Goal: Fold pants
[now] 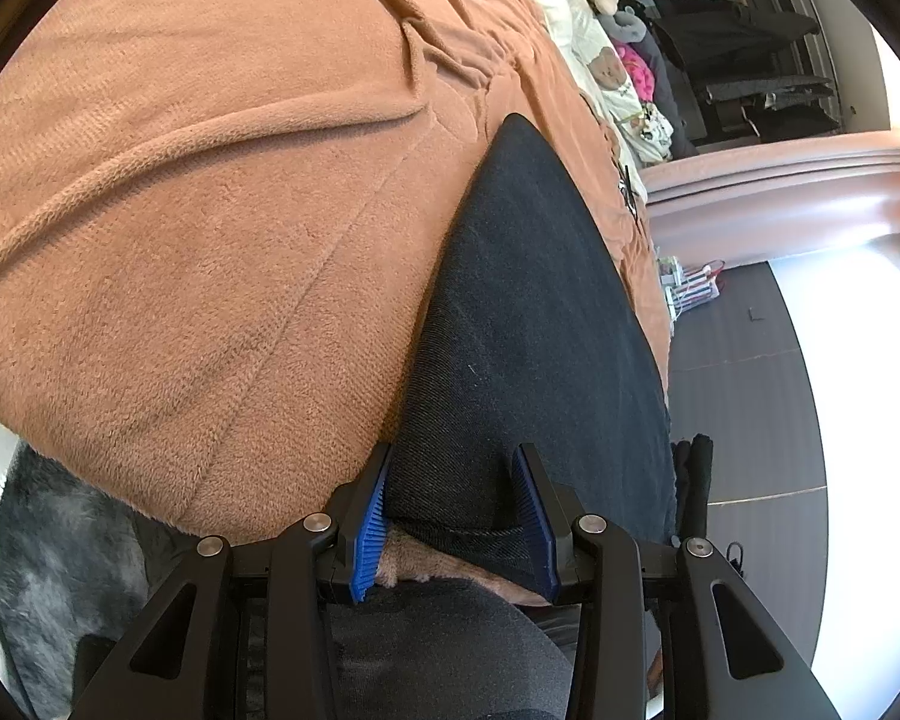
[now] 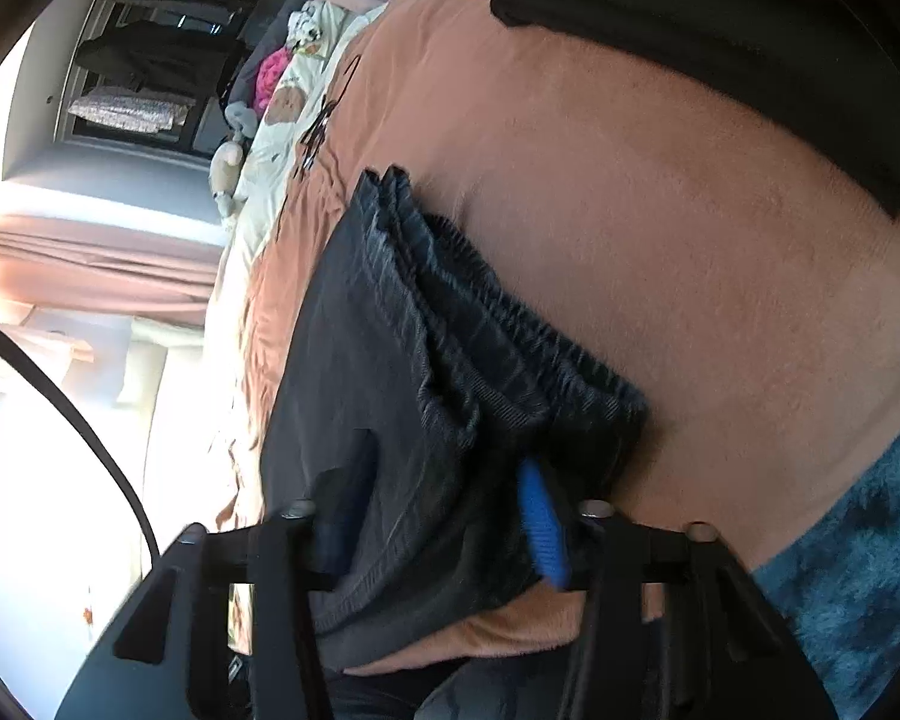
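Brown blanket (image 1: pixel 180 240) carries dark pants (image 1: pixel 528 312) along its near edge, long axis running away from both grippers. Left gripper (image 1: pixel 456 516) clamps one end; right gripper (image 2: pixel 438 534) clamped on waistband end.

pants (image 1: pixel 528 312): dark cloth, rough weave with fine slanted lines, matt
blanket (image 1: pixel 210 228): orange-brown cloth, soft and fuzzy
left claw (image 1: pixel 457 519): matt black plastic, blue ribbed pads, shiny metal pins
right claw (image 2: pixel 432 540): black plastic, blue ribbed pad
rug (image 2: pixel 858 540): blue, fluffy
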